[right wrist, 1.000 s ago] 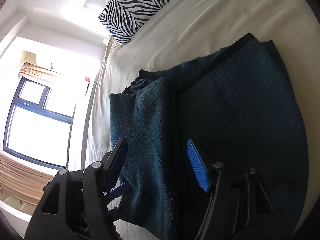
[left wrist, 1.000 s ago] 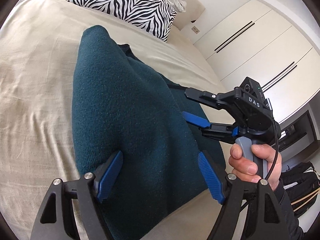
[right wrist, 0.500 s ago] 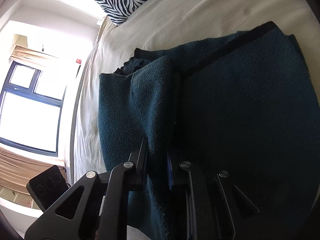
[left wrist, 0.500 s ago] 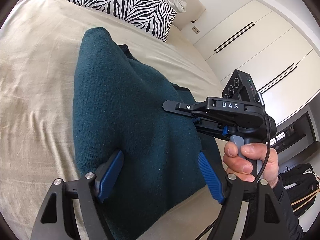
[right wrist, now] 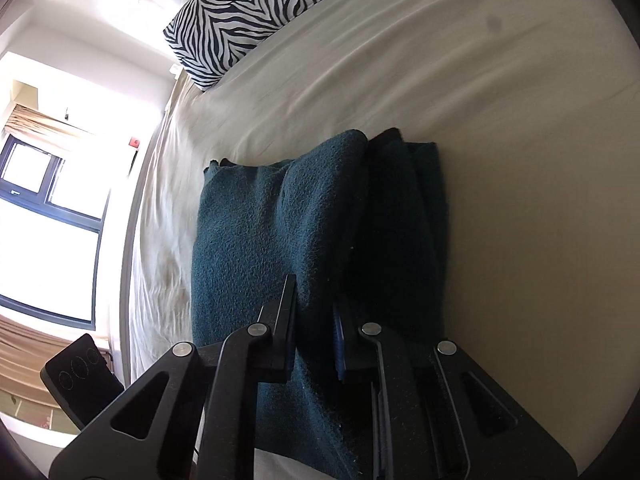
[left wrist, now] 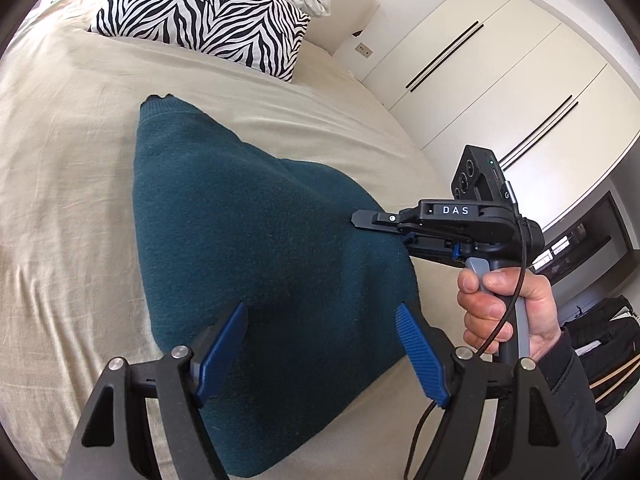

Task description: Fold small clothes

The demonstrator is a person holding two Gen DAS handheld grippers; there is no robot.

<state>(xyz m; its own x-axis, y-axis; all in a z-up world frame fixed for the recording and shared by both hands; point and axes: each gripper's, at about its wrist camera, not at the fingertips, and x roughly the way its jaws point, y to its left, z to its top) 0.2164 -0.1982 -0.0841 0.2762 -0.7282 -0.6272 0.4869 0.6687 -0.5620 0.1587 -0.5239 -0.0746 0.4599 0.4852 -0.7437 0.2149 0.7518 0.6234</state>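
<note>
Right wrist: sweater (right wrist: 256, 240) pinched between jaws.

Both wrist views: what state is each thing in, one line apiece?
Sweater: folded on the bed, one edge pinched and lifted.
Right gripper: shut on the sweater.
Left gripper: open, above the sweater.
Pillow: lying at the bed's head.
</note>
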